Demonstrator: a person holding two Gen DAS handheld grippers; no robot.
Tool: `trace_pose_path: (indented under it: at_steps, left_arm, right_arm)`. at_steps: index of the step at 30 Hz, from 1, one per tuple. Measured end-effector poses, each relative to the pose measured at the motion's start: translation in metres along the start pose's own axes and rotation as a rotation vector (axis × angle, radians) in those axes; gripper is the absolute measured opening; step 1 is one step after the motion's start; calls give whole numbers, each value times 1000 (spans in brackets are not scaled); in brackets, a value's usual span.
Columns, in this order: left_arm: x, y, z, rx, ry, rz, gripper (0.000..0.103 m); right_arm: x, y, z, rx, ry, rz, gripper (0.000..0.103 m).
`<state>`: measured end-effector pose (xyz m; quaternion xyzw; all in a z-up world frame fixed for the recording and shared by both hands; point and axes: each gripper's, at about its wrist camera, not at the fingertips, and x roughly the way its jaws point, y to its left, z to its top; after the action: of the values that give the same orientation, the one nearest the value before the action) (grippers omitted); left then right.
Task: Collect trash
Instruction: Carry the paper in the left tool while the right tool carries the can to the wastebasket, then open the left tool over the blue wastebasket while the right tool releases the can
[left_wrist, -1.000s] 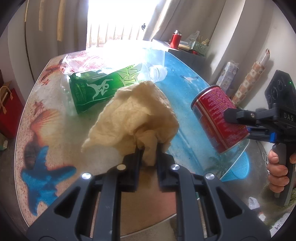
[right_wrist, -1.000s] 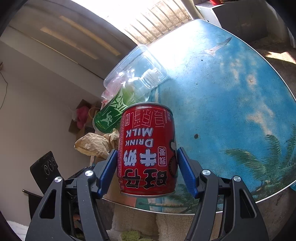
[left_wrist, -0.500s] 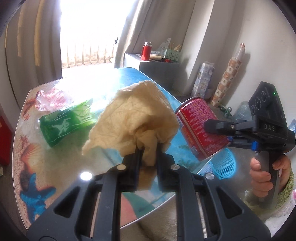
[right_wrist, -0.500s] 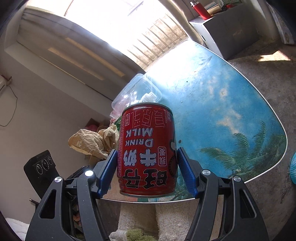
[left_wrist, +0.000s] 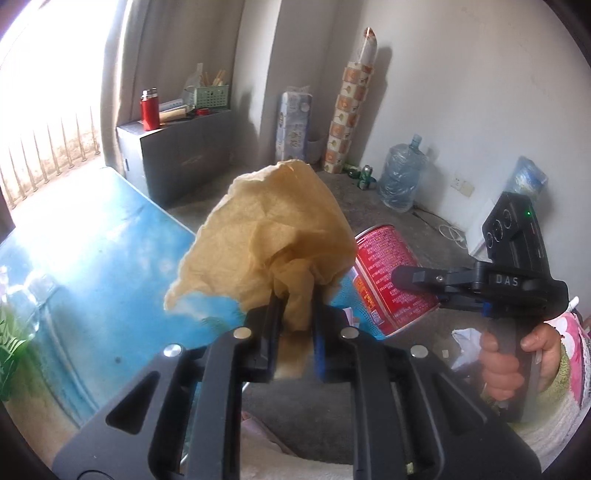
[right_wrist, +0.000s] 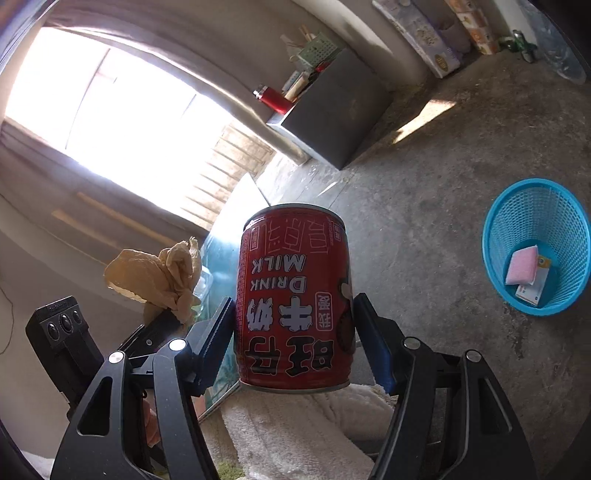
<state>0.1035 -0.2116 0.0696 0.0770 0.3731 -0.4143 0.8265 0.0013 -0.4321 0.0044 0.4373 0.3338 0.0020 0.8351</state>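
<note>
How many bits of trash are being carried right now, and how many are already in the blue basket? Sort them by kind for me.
Red cans: 1, held
Crumpled tan papers: 1, held
Pink sponges: 1, in the blue basket
Cards or packets: 1, in the basket under the sponge
Total: 4

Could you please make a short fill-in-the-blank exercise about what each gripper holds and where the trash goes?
1. The left gripper is shut on a crumpled tan ____.
2. The right gripper holds a red ____ labelled "Drink Milk".
3. On the floor stands a basket of ____ colour.
4. Inside the basket lies a ____ sponge.

Missing words: paper; can; blue; pink
</note>
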Motion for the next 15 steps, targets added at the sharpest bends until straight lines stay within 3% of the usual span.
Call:
trace_pose_path:
  at_steps: [5, 8, 15]
  left_arm:
    - [73, -50, 8, 14, 123, -133, 13]
    - [119, -77, 4, 41, 188, -174, 13]
    - [230, -113, -13, 75, 364, -236, 13]
  right_arm:
    - [-34, -68, -4, 114, -77, -159, 64]
    - [-39, -110, -7, 181, -86, -255, 64]
    - [-21, -193, -7, 338, -74, -345, 64]
